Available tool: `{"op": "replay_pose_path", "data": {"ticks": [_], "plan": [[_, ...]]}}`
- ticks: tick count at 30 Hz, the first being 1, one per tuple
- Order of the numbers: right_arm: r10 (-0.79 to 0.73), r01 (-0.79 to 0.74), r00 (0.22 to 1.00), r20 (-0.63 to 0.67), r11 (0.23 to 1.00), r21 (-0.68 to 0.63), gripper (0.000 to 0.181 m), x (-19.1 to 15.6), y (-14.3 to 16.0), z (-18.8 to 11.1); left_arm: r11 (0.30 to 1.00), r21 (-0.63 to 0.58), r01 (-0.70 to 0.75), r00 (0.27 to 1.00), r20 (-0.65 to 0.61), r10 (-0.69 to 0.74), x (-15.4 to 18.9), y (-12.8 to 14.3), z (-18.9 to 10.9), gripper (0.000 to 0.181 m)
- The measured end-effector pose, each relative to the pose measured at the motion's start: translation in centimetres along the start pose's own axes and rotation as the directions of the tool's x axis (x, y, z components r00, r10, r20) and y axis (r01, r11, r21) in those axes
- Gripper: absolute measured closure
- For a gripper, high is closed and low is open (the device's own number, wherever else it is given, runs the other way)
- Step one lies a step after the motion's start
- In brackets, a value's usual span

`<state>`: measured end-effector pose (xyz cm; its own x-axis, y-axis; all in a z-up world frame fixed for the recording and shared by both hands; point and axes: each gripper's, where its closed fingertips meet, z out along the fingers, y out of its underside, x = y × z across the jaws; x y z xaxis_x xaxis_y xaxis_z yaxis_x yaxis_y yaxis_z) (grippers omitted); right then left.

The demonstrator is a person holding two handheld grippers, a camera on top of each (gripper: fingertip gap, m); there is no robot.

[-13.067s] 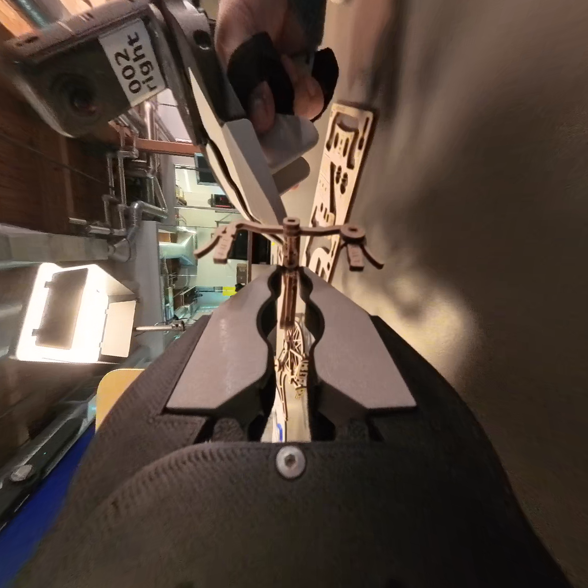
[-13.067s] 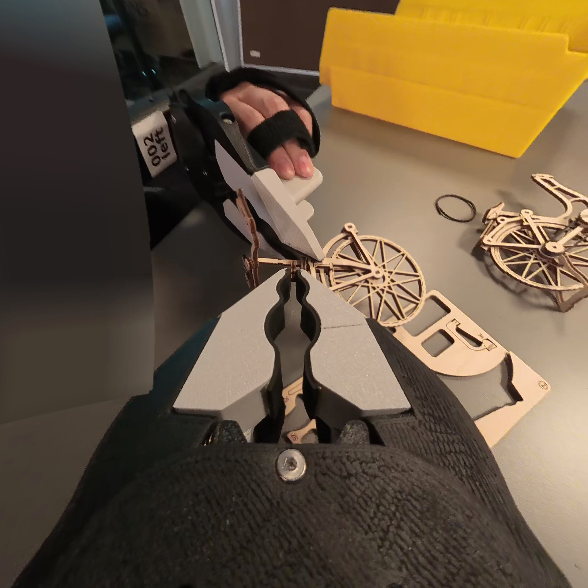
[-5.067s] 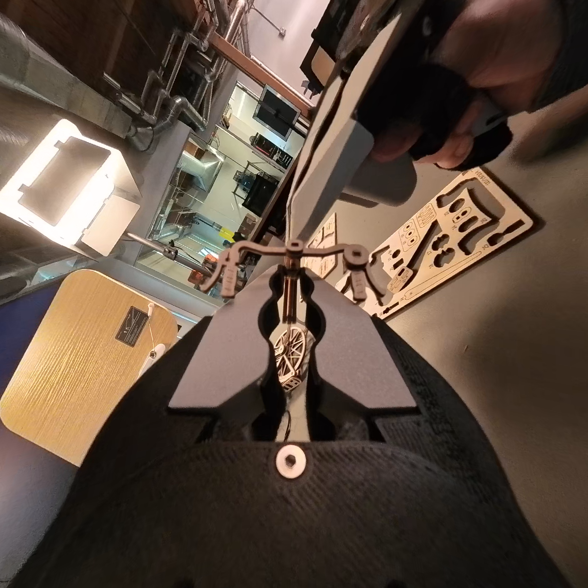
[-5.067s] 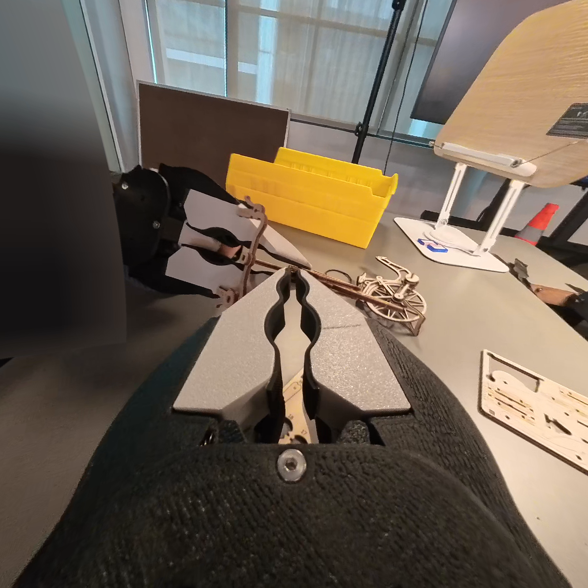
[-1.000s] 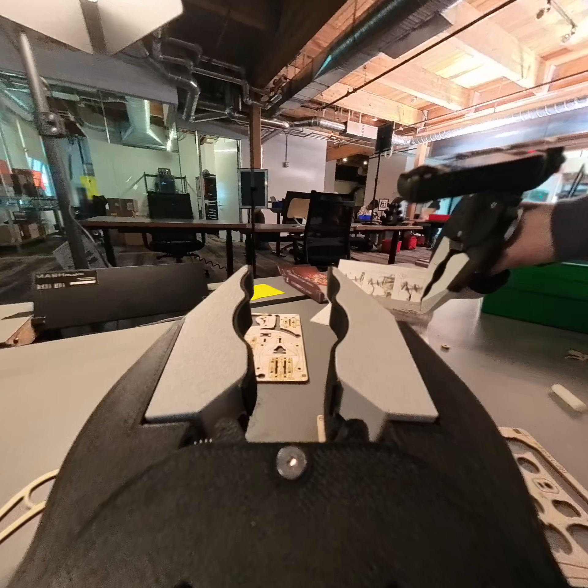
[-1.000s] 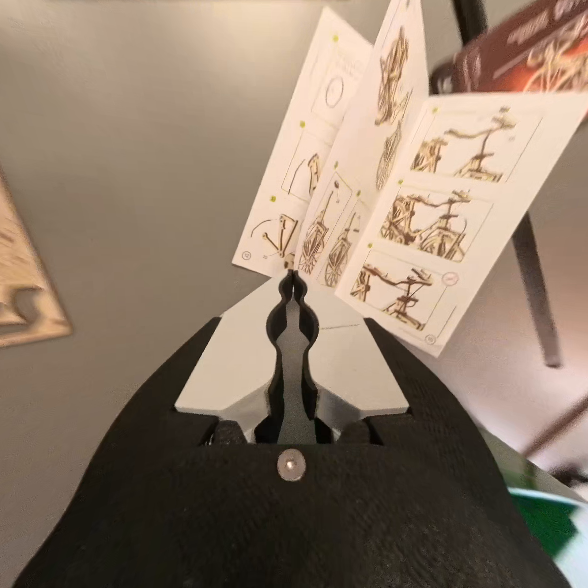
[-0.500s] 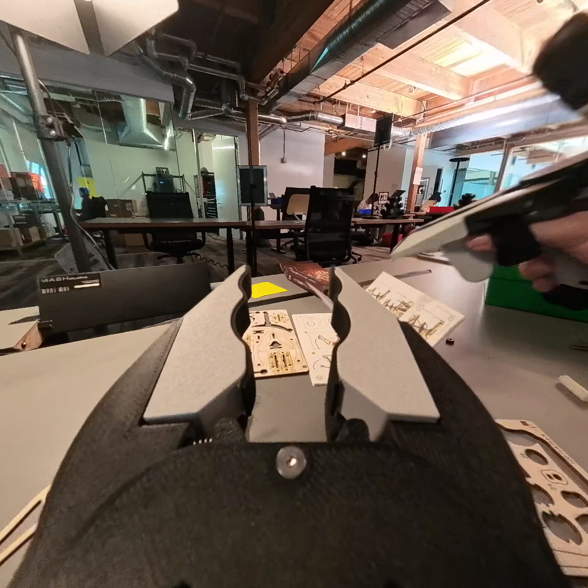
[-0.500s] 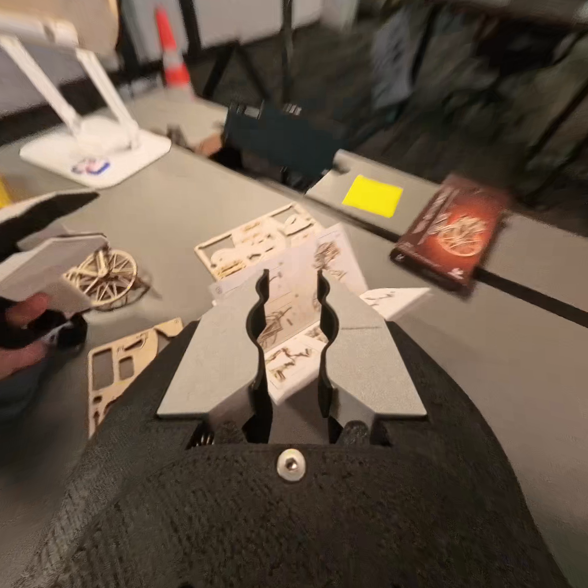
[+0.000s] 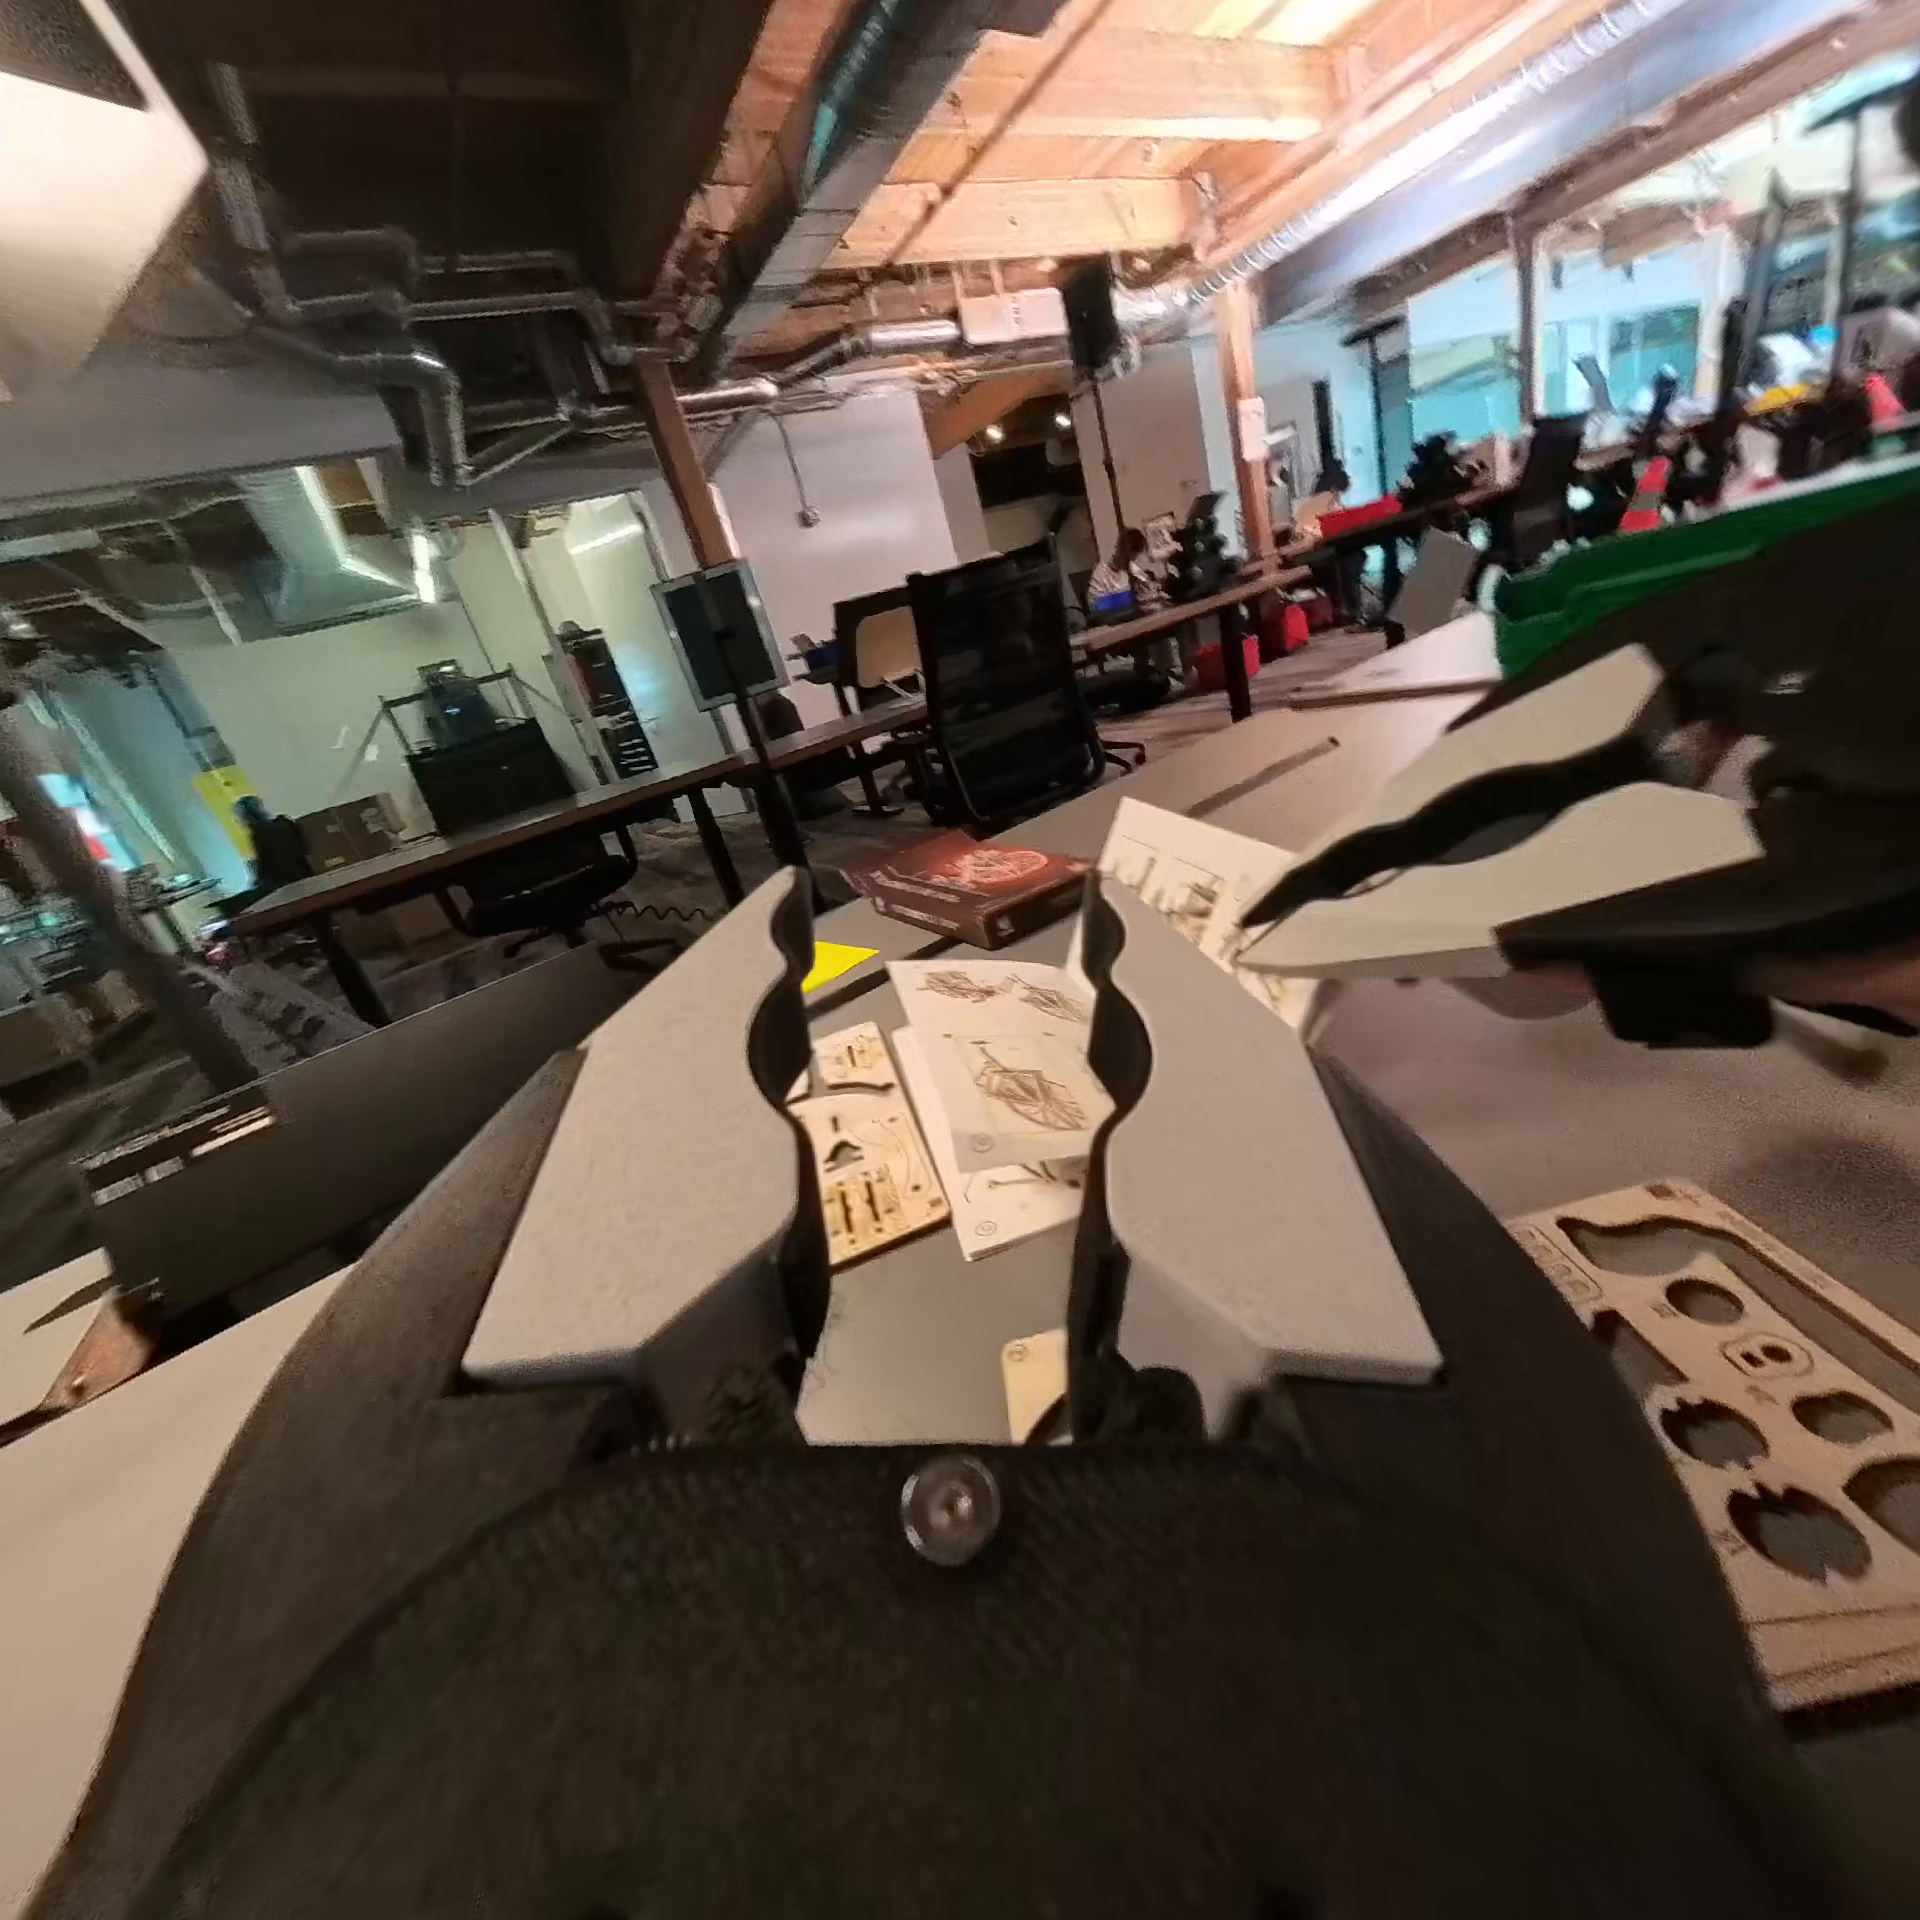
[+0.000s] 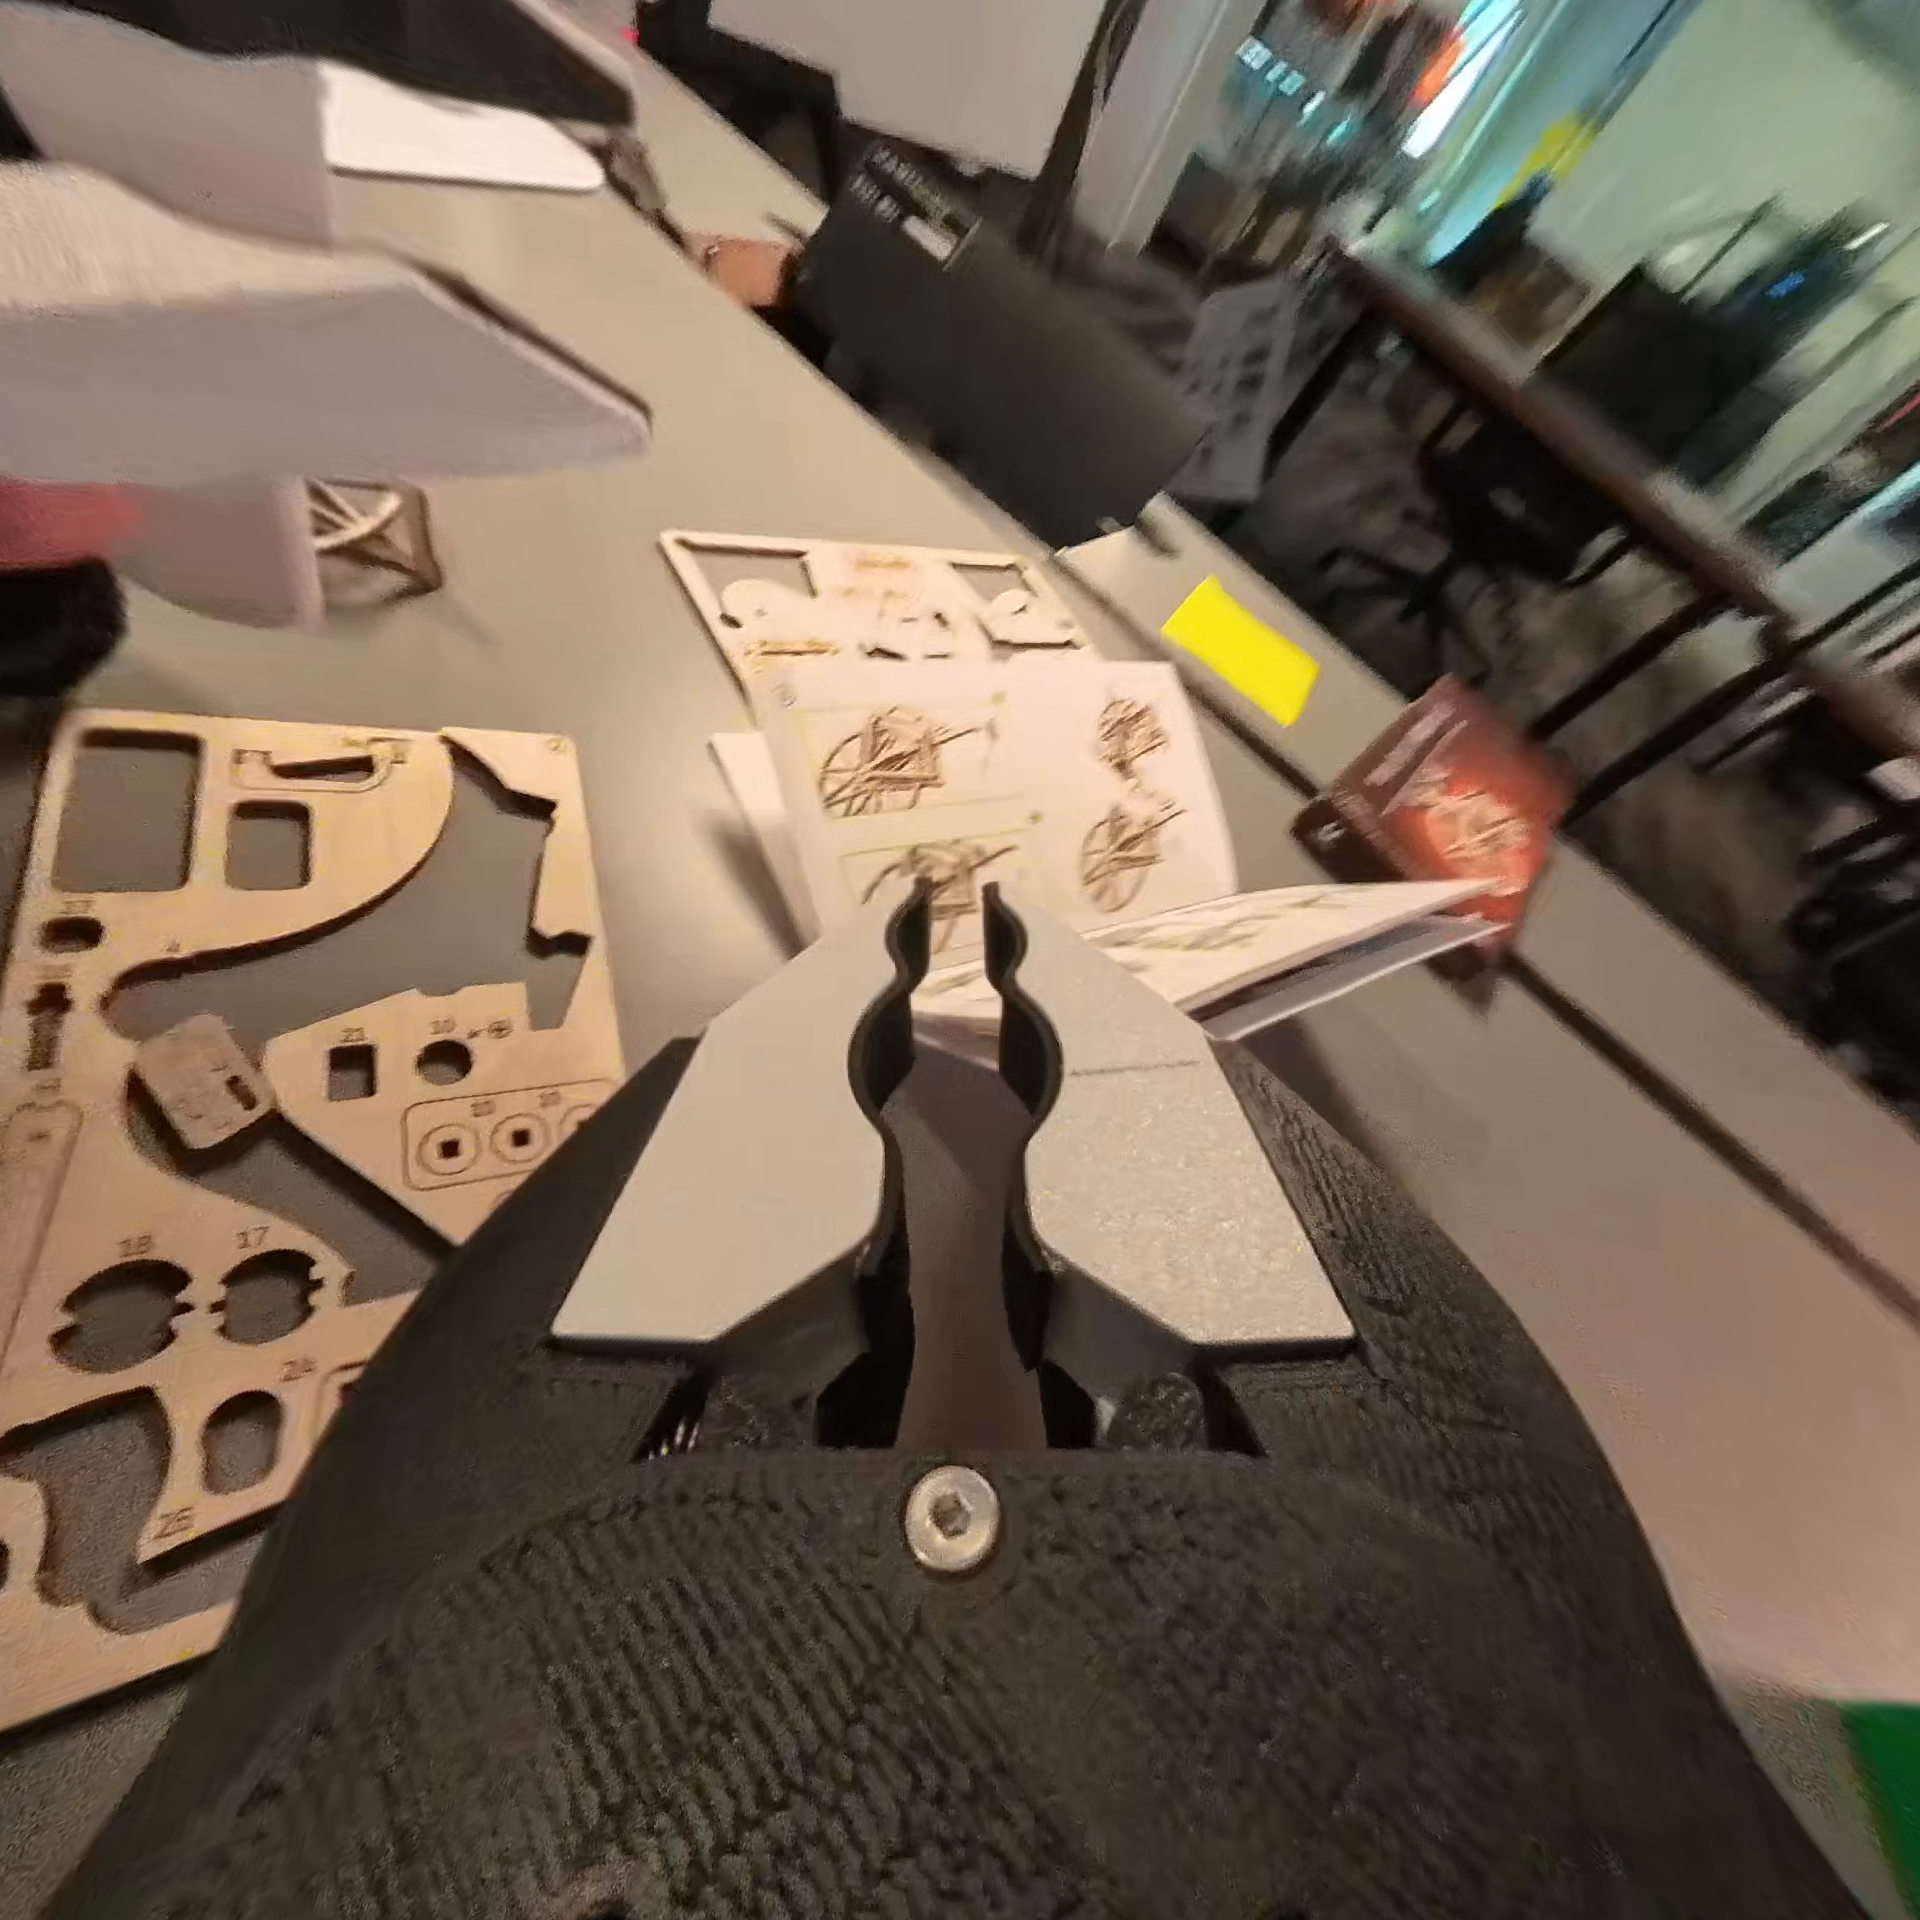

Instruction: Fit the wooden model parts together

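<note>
Both grippers hold nothing right now. The left gripper [image 9: 945, 925] has its two fingers spread wide, with only air between them. The right gripper [image 10: 954, 899] has its tips a little apart, and nothing is pinched there either. It points at the instruction booklet [image 10: 997, 800], which lies open on the grey table [image 10: 1507, 1299], one page lifted up. My guess is that the booklet lies open so its pictures show which piece goes on next.

The wooden parts wait on the table. A big part sheet [image 10: 301, 997] with many holes lies flat beside the booklet, toward the table's near left side. One small loose piece [image 10: 203, 1081] rests on top of it. A second part sheet [image 10: 883, 608] lies just past the booklet, partly under it. A built wheel part [image 10: 358, 535] sits farther back, mostly hidden behind the left gripper's blurry fingers. A dark red box [image 10: 1444, 821] and a yellow note [image 10: 1242, 649] lie near the far edge.
</note>
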<state>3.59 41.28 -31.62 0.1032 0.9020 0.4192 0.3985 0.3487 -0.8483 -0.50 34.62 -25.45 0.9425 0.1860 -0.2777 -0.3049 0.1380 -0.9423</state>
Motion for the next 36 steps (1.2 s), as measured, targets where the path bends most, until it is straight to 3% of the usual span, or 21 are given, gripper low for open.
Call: {"op": "replay_pose_path", "data": {"ticks": [3, 5, 8, 11, 14, 18, 29, 36], "plan": [[0.079, -0.068, 0.995, 0.068, 0.986, -0.154, 0.172, -0.5, 2.8, 1.1, 0.992, -0.108, -0.061, 0.993, -0.109, 0.049, 2.3, 1.6, 0.8, 0.132], [0.113, -0.086, 0.989, 0.098, 0.966, -0.246, 0.17, -0.7, 4.5, 1.4, 0.977, -0.214, -0.02, 0.984, -0.176, -0.019, 3.7, 2.4, 1.4, 0.159], [0.133, -0.105, 0.988, 0.084, 0.956, -0.274, 0.166, -0.3, 5.0, 1.6, 0.931, -0.362, 0.049, 0.961, -0.236, -0.142, 4.8, 2.8, 3.0, 0.181], [0.154, -0.13, 0.987, 0.048, 0.936, -0.326, 0.162, 0.3, 6.0, 1.7, 0.848, -0.524, -0.08, 0.98, -0.196, -0.029, 4.0, 6.7, 4.3, 0.181], [0.181, -0.164, 0.983, 0.021, 0.929, -0.333, 0.164, 0.9, 6.2, 1.5, 0.762, -0.635, -0.125, 0.979, -0.205, -0.011, 4.2, 10.5, 4.5, 0.181], [0.246, -0.234, 0.969, 0.0, 0.925, -0.299, 0.161, 1.7, 6.0, 1.2, 0.777, -0.618, -0.123, 0.979, -0.204, -0.008, 4.1, 10.1, 4.5, 0.18], [0.516, -0.5, 0.856, 0.002, 0.83, -0.247, 0.154, 3.7, 6.2, 0.1, 0.732, -0.624, -0.274, 0.946, -0.313, 0.087, 5.7, 11.1, 4.0, 0.181], [0.588, -0.567, 0.808, 0.031, 0.791, -0.23, 0.155, 4.0, 6.1, -0.1, 0.739, -0.591, -0.324, 0.928, -0.35, 0.127, 6.3, 10.9, 3.8, 0.181]]}}
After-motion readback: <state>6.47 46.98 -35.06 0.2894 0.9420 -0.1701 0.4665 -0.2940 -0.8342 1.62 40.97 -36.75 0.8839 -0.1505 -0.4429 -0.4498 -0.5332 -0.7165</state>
